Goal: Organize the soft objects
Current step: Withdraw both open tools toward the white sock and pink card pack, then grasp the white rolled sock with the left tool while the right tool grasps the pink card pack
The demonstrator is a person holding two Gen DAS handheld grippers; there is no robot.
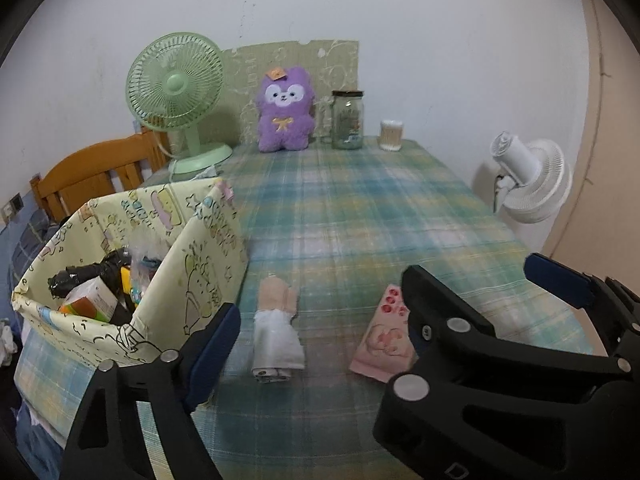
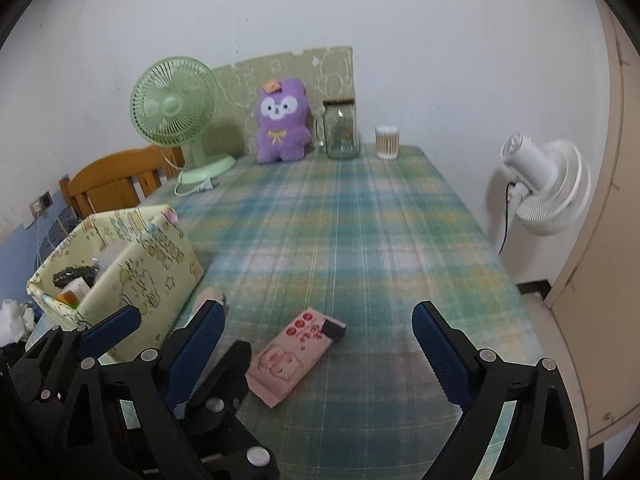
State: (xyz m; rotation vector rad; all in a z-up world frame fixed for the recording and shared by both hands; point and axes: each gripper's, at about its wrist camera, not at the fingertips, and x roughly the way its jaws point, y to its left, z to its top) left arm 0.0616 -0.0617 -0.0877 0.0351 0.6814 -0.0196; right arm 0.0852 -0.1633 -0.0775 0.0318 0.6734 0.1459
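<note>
Both your left gripper (image 1: pixel 320 320) and right gripper (image 2: pixel 320 344) gape empty — pinch the light, squashy rolled cloth (image 1: pixel 277 332) mid-body.

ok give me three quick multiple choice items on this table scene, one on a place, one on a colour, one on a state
1. Where is the purple plush?
A. inside the fabric bin
B. at the table's far end, between the green fan and the glass jar
C. on the chair

2. What colour is the flat tissue pack?
A. pink
B. blue
C. black

3. How is the right hand-held gripper?
A. shut on the plush
B. shut on the jar
C. open, gripping nothing

Answers: 1 B, it sits by the wall between them. 2 A, its wrapper is pink. 3 C, its jaws stand apart around the pack without touching.
</note>
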